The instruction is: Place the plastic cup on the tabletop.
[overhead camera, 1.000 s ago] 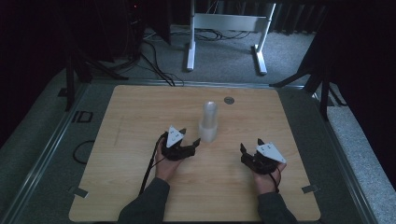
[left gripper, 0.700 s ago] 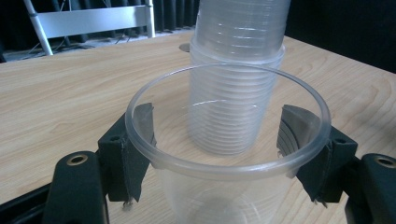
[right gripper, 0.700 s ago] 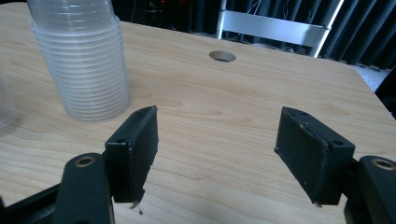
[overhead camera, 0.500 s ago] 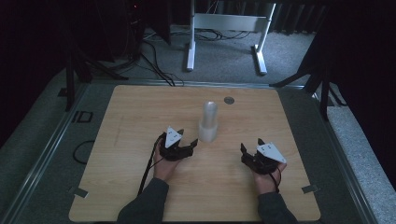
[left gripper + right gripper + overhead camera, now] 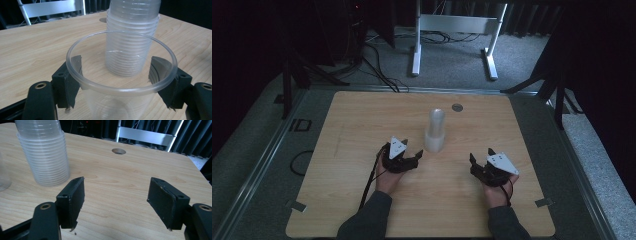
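Observation:
A tall stack of clear plastic cups (image 5: pixel 435 130) stands upright near the middle of the wooden table (image 5: pixel 362 115). In the left gripper view, a single clear cup (image 5: pixel 120 88) sits upright between the jaws, which press on its sides just below the rim, with the cup stack (image 5: pixel 132 37) right behind it. My left gripper (image 5: pixel 411 154) is just left of the stack. My right gripper (image 5: pixel 481 156) rests lower right of the stack, open and with nothing in it (image 5: pixel 116 202). Its view has the cup stack (image 5: pixel 43 152) at upper left.
A round cable hole (image 5: pixel 457 107) is in the table behind the stack. A white metal frame (image 5: pixel 452 25) stands on the carpet beyond the table. Cables trail from both grippers along the person's forearms.
The left gripper has edged slightly away from the stack. The right gripper has not moved.

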